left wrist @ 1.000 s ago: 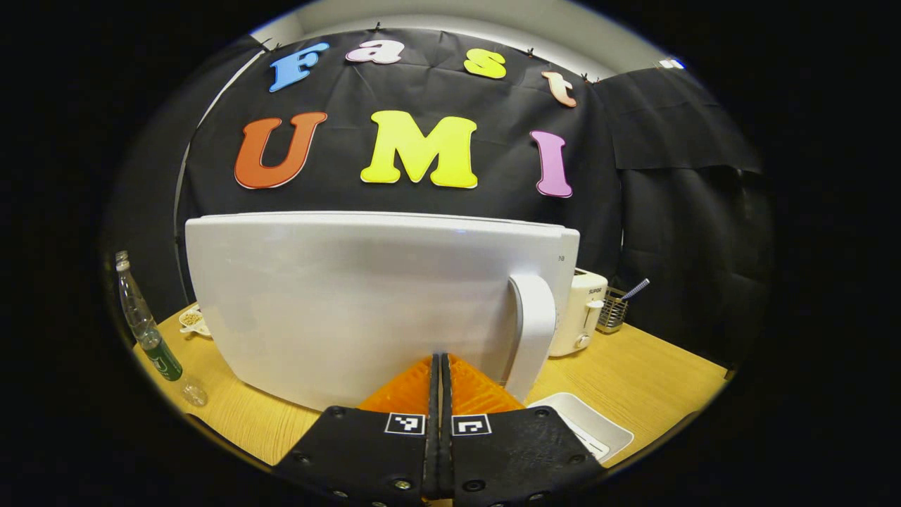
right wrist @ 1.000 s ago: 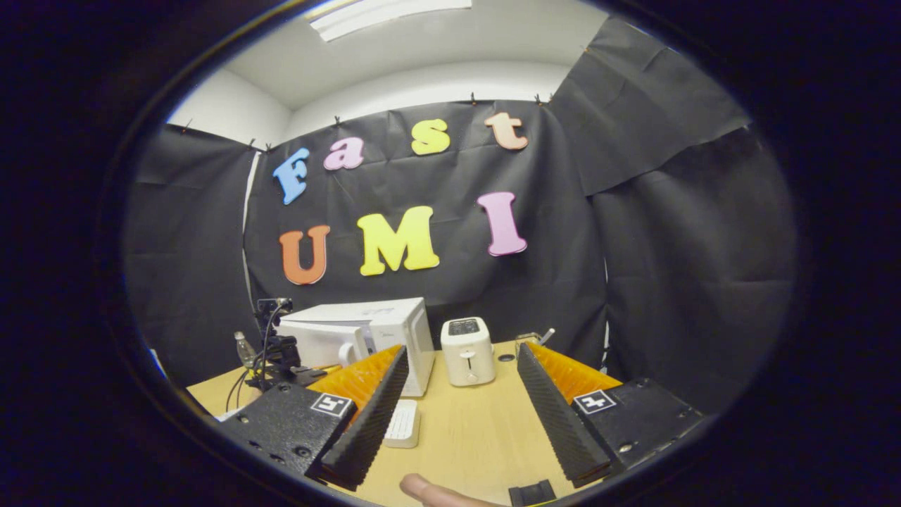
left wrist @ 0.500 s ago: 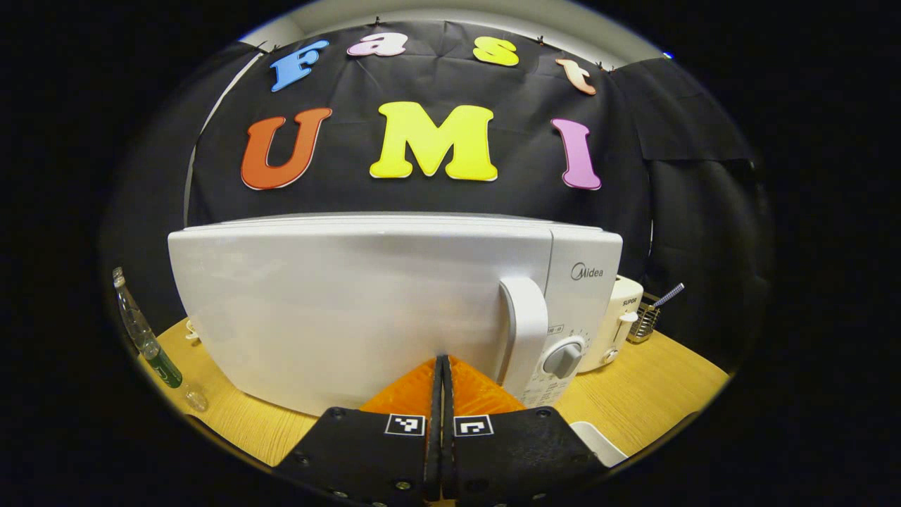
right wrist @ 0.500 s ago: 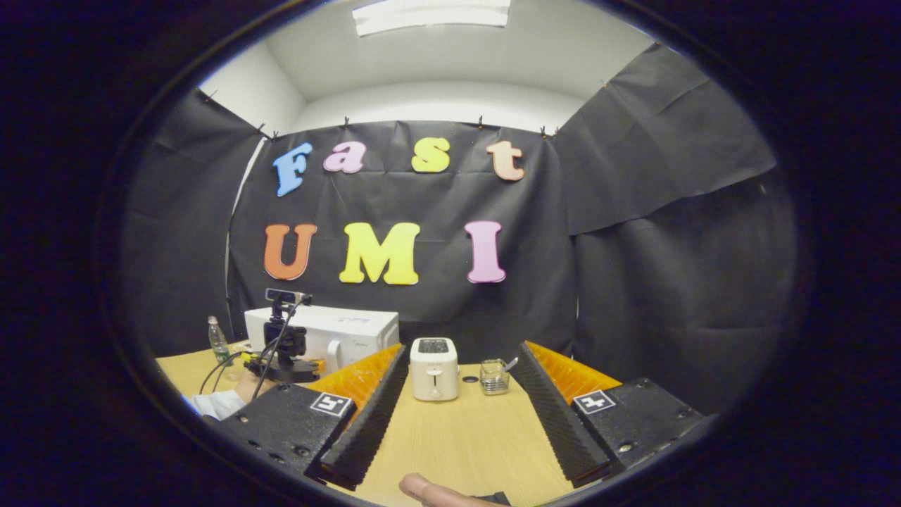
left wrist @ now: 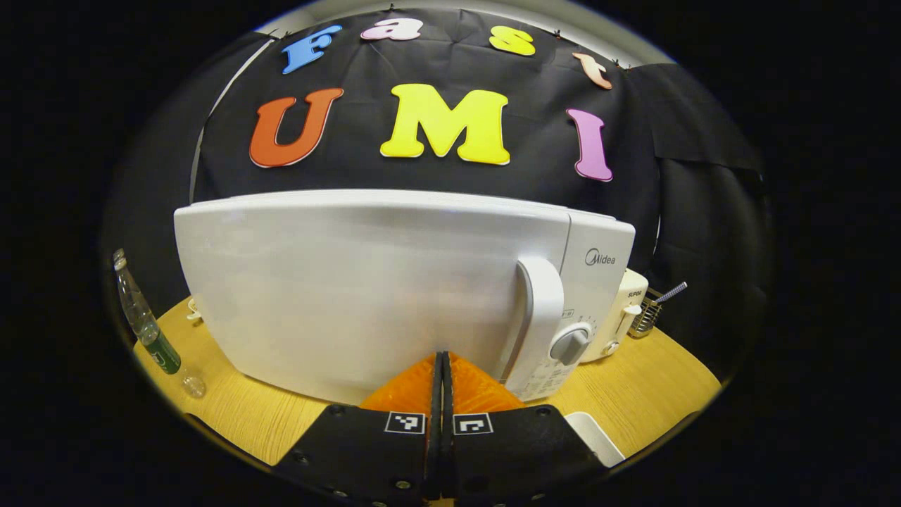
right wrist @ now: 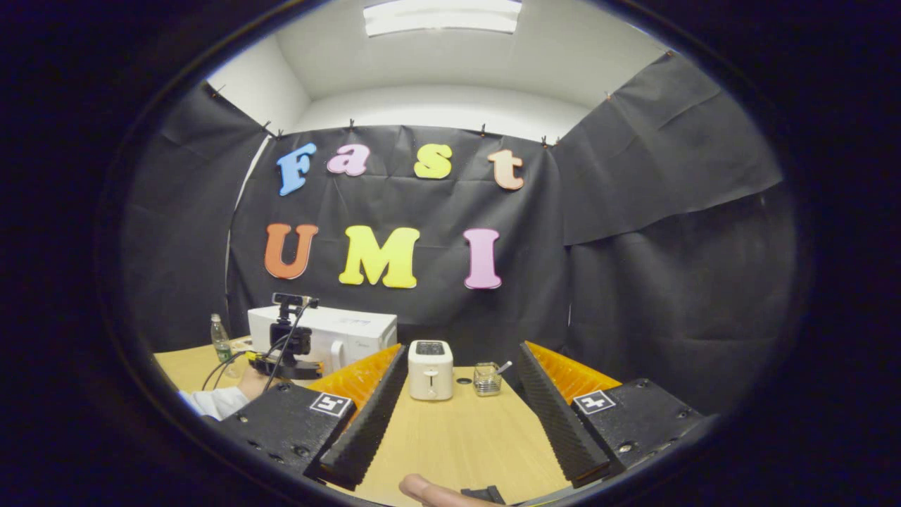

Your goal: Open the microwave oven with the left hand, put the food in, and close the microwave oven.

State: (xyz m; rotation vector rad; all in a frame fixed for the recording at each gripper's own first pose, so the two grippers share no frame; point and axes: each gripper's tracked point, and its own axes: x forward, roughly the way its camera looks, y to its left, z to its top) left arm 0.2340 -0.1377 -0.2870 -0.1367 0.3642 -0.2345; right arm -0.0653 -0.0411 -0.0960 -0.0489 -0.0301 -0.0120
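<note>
My left gripper [left wrist: 441, 380] jaws are pressed together with nothing between them, tips right at the white door of the microwave [left wrist: 366, 289], just left of its handle [left wrist: 538, 317]. Door looks flush with the control panel, dial [left wrist: 569, 345] beside the handle. My right gripper [right wrist: 457, 394] jaws are spread wide, empty, well back over the table [right wrist: 457, 436]. Around the microwave: toaster [right wrist: 430, 370] just to its right, small wire basket [left wrist: 647, 317] past that, bottle [left wrist: 144, 324] on its left, white tray [left wrist: 595, 440] by my left jaws. Can't see the food
</note>
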